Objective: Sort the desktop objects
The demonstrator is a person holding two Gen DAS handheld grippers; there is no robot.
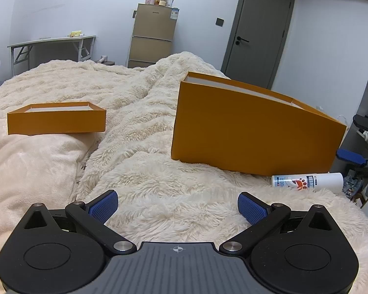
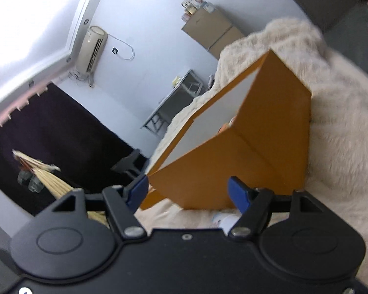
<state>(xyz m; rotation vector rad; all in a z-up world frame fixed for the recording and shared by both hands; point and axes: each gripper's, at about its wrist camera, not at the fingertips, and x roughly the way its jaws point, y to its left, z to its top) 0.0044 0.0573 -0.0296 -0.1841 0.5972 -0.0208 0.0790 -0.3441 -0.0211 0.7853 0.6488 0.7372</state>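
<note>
A large open orange box (image 1: pixel 252 132) stands on the fluffy cream blanket (image 1: pixel 147 171) at the right. A shallow orange lid (image 1: pixel 56 118) lies upturned at the left. A white spray bottle (image 1: pixel 306 182) lies on its side by the box's near right corner. My left gripper (image 1: pixel 177 207) is open and empty, low over the blanket in front of the box. My right gripper (image 2: pixel 187 192) is open and empty, tilted, close to the orange box (image 2: pixel 245 147). A white object (image 2: pixel 227 220), partly hidden, lies just under its right finger.
A grey folding desk (image 1: pixel 51 42), a beige cabinet (image 1: pixel 152 36) and a grey door (image 1: pixel 255 29) stand behind the bed. A pillow (image 1: pixel 24 171) lies at the left. The bed edge drops off at the right (image 1: pixel 355 196). The other gripper shows at the right edge (image 1: pixel 365 142).
</note>
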